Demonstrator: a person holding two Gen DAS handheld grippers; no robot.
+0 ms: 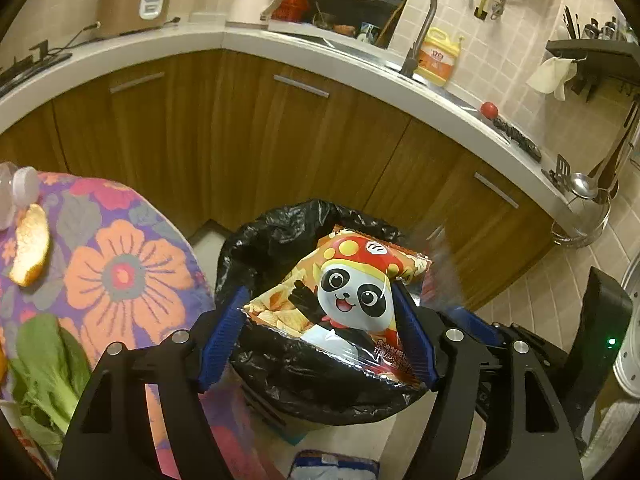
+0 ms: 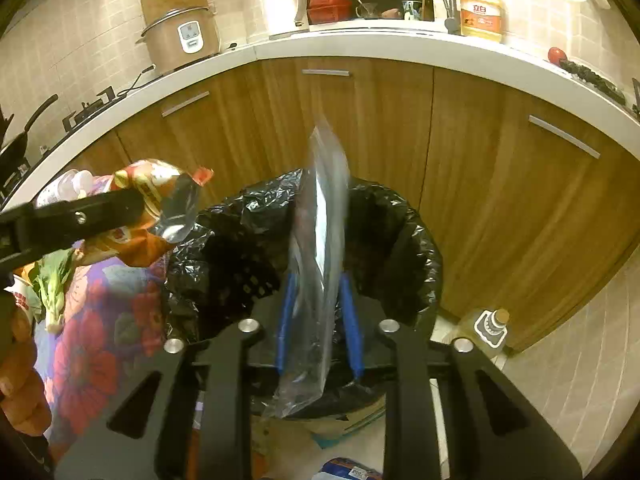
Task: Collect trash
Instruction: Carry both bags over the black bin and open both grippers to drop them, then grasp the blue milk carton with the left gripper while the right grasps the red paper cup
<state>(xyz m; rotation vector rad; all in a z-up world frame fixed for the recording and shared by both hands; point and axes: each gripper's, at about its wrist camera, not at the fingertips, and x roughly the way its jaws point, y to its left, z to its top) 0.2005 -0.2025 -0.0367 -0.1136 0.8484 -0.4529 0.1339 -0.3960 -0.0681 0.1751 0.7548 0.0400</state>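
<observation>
Gripping a panda-printed snack bag (image 1: 344, 300) between its blue pads (image 1: 222, 336), the left tool (image 1: 320, 332) is held level over the front edge of the bin. The bag lies flat across the gap, with its far end reaching out over the black bin liner (image 1: 280, 236). In the right wrist view this same tool (image 2: 72, 220) comes in from the left side with the crumpled bag in its tip.

The right tool (image 2: 320, 320) is closed on a clear plastic bag (image 2: 320, 240). This bag stands upright between the blue pads (image 2: 352, 328), its top rising in front of the wooden cabinet doors (image 2: 384, 128) and its lower end hanging down below the fingers. It is blurred. The tool points forward over the open mouth of the lined bin.

Just beside the bin on the left is a counter with a flowered cloth (image 1: 120, 272), carrying an orange peel (image 1: 30, 248) and leafy greens (image 1: 48, 368).
</observation>
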